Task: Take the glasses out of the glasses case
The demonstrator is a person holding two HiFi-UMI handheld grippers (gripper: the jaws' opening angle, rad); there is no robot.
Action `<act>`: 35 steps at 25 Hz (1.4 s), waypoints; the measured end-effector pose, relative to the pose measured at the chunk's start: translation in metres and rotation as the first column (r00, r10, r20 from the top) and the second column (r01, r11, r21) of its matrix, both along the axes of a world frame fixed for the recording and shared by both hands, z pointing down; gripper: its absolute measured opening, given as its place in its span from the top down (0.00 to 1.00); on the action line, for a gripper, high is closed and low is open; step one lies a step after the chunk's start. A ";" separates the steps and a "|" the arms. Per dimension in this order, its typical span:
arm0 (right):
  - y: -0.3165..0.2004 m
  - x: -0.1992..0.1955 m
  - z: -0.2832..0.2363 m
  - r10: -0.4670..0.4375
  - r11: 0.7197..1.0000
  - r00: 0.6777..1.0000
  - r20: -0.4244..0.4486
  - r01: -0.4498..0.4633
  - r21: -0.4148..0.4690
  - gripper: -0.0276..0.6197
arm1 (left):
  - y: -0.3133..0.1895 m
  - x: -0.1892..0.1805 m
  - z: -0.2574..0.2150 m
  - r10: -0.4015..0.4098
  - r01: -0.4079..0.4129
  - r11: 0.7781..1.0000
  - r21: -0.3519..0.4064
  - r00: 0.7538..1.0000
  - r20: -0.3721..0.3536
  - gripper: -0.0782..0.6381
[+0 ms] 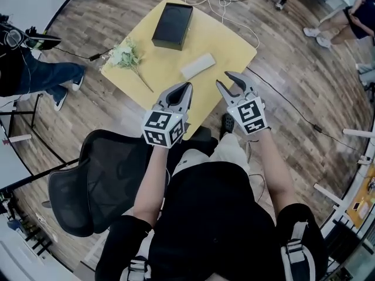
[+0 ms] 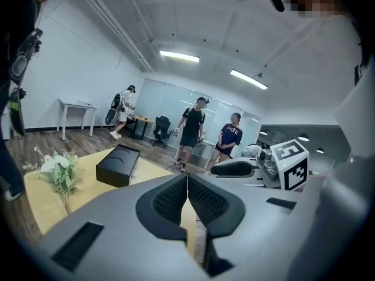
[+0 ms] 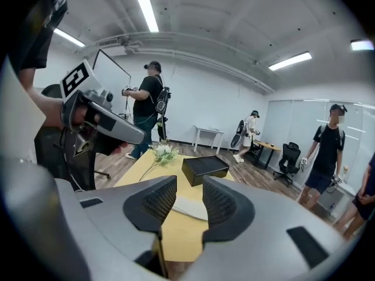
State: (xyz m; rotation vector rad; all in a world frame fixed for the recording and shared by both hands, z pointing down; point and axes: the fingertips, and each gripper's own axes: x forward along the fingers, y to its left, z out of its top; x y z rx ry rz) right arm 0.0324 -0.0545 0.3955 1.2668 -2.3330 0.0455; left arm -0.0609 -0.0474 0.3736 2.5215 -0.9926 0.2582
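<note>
Left gripper (image 2: 187, 183): we are seeing the jaws together, ribbed pads meeting along one seam with nothing between them.

Right gripper (image 3: 188, 196): we are seeing the jaws apart with an open gap and nothing pressed by the pads. Through that gap the glasses case (image 1: 197, 65) is showing, farther off and untouched.

Pose: from the head view, both grippers are hovering side by side over the near edge of the yellow worktop (image 1: 231, 47), pointing away from the body and tilting slightly down. The left one is sitting over the near corner and the right one just off the right-hand edge. The marker cubes (image 1: 164, 129) are facing up at us. Bare forearms (image 1: 153, 180) are running back from the cubes to a dark-clothed torso, and the hands themselves are tucked under the cubes and mostly hidden.

Task's thing: the glasses case is lying flat as a pale oblong near the middle of the worktop, ahead of both grippers and apart from them. A black box (image 1: 173, 25) is standing beyond it, and a flower sprig (image 1: 124, 56) is lying to its left near the worktop's edge.

Hard to make out: we are not able to see into the case. An office chair (image 1: 99, 180) is covering the floor at lower left. Bystanders (image 2: 191, 130) in the gripper views are small and distant.
</note>
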 end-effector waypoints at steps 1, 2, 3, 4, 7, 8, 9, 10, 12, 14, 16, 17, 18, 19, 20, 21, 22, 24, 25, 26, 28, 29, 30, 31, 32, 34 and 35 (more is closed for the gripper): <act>-0.005 0.000 0.005 -0.023 1.000 1.000 -0.016 0.023 0.005 0.72 | -0.004 0.001 0.007 -0.009 0.009 1.000 -0.008 1.000 0.003 0.86; -0.010 0.000 0.012 -0.043 0.999 0.998 -0.034 0.044 0.008 0.70 | -0.008 0.002 0.015 -0.017 0.017 1.000 -0.016 1.000 0.007 0.86; -0.016 0.000 0.019 -0.061 0.998 0.997 -0.054 0.062 0.010 0.69 | -0.013 0.002 0.024 -0.023 0.024 0.999 -0.027 1.000 0.011 0.86; -0.022 0.000 0.027 -0.075 0.997 0.994 -0.075 0.076 0.010 0.68 | -0.017 0.002 0.032 -0.029 0.029 0.999 -0.039 0.999 0.015 0.86; -0.040 0.002 0.046 -0.110 0.994 0.985 -0.129 0.110 -0.005 0.68 | -0.032 0.004 0.052 -0.041 0.042 0.997 -0.068 0.999 0.023 0.86; -0.046 0.004 0.054 -0.124 0.992 0.982 -0.146 0.124 -0.012 0.68 | -0.038 0.006 0.058 -0.044 0.046 0.996 -0.074 0.999 0.027 0.86; -0.052 0.005 0.062 -0.140 0.990 0.976 -0.164 0.139 -0.018 0.68 | -0.044 0.007 0.065 -0.048 0.050 0.996 -0.080 0.998 0.032 0.86; -0.058 0.007 0.070 -0.156 0.988 0.970 -0.186 0.154 -0.024 0.68 | -0.049 0.009 0.072 -0.051 0.054 0.995 -0.087 0.998 0.036 0.86; -0.067 0.010 0.089 -0.192 0.981 0.954 -0.229 0.189 -0.039 0.65 | -0.056 0.013 0.087 -0.058 0.062 0.992 -0.106 0.997 0.045 0.86; -0.076 0.013 0.105 -0.230 0.973 0.938 -0.261 0.223 -0.056 0.64 | -0.062 0.016 0.103 -0.071 0.078 0.989 -0.127 0.996 0.057 0.86; -0.087 0.016 0.120 -0.268 0.963 0.919 -0.289 0.259 -0.068 0.64 | -0.069 0.019 0.118 -0.091 0.100 0.983 -0.152 0.994 0.065 0.86; -0.092 0.017 0.128 -0.286 0.958 0.909 -0.305 0.277 -0.073 0.63 | -0.072 0.021 0.125 -0.100 0.110 0.980 -0.164 0.993 0.070 0.86; -0.097 0.018 0.135 -0.305 0.952 0.896 -0.322 0.295 -0.079 0.62 | -0.074 0.023 0.132 -0.106 0.118 0.977 -0.175 0.991 0.076 0.86; -0.103 0.018 0.143 -0.324 0.946 0.882 -0.341 0.314 -0.087 0.61 | -0.076 0.026 0.139 -0.109 0.122 0.975 -0.185 0.991 0.083 0.86; -0.108 0.018 0.151 -0.343 0.938 0.868 -0.360 0.332 -0.095 0.60 | -0.078 0.029 0.146 -0.111 0.126 0.973 -0.193 0.990 0.090 0.86; -0.113 0.018 0.158 -0.363 0.931 0.852 -0.377 0.350 -0.105 0.59 | -0.080 0.032 0.151 -0.113 0.130 0.971 -0.200 0.989 0.094 0.86; -0.118 0.017 0.166 -0.382 0.923 0.837 -0.392 0.367 -0.115 0.59 | -0.083 0.034 0.157 -0.117 0.134 0.969 -0.208 0.989 0.096 0.86; -0.125 0.014 0.180 -0.418 0.907 0.807 -0.419 0.400 -0.134 0.57 | -0.086 0.038 0.167 -0.120 0.140 0.965 -0.222 0.988 0.099 0.86; -0.127 0.012 0.187 -0.435 0.898 0.789 -0.434 0.416 -0.144 0.56 | -0.087 0.040 0.171 -0.119 0.140 0.964 -0.228 0.988 0.102 0.86; -0.129 0.011 0.194 -0.453 0.888 0.768 -0.453 0.433 -0.154 0.55 | -0.088 0.042 0.175 -0.117 0.139 0.963 -0.233 0.988 0.105 0.86; -0.134 0.010 0.207 -0.486 0.868 0.722 -0.492 0.465 -0.175 0.53 | -0.091 0.044 0.182 -0.111 0.134 0.961 -0.240 0.988 0.110 0.86; -0.136 0.010 0.212 -0.500 0.859 0.701 -0.508 0.478 -0.184 0.51 | -0.092 0.045 0.186 -0.106 0.132 0.961 -0.243 0.988 0.114 0.86; -0.138 0.010 0.217 -0.512 0.850 0.682 -0.523 0.491 -0.191 0.50 | -0.093 0.045 0.189 -0.102 0.129 0.961 -0.246 0.988 0.119 0.86; -0.139 0.010 0.221 -0.523 0.841 0.662 -0.537 0.504 -0.198 0.49 | -0.094 0.045 0.192 -0.099 0.128 0.960 -0.248 0.987 0.125 0.86; -0.141 0.010 0.225 -0.532 0.833 0.644 -0.550 0.515 -0.203 0.48 | -0.095 0.045 0.195 -0.097 0.127 0.960 -0.249 0.987 0.130 0.86; -0.145 0.009 0.232 -0.547 0.820 0.616 -0.567 0.530 -0.216 0.45 | -0.095 0.045 0.199 -0.096 0.128 0.959 -0.253 0.986 0.134 0.86; -0.148 0.008 0.234 -0.554 0.815 0.604 -0.573 0.535 -0.223 0.45 | -0.095 0.045 0.201 -0.096 0.128 0.958 -0.256 0.986 0.136 0.86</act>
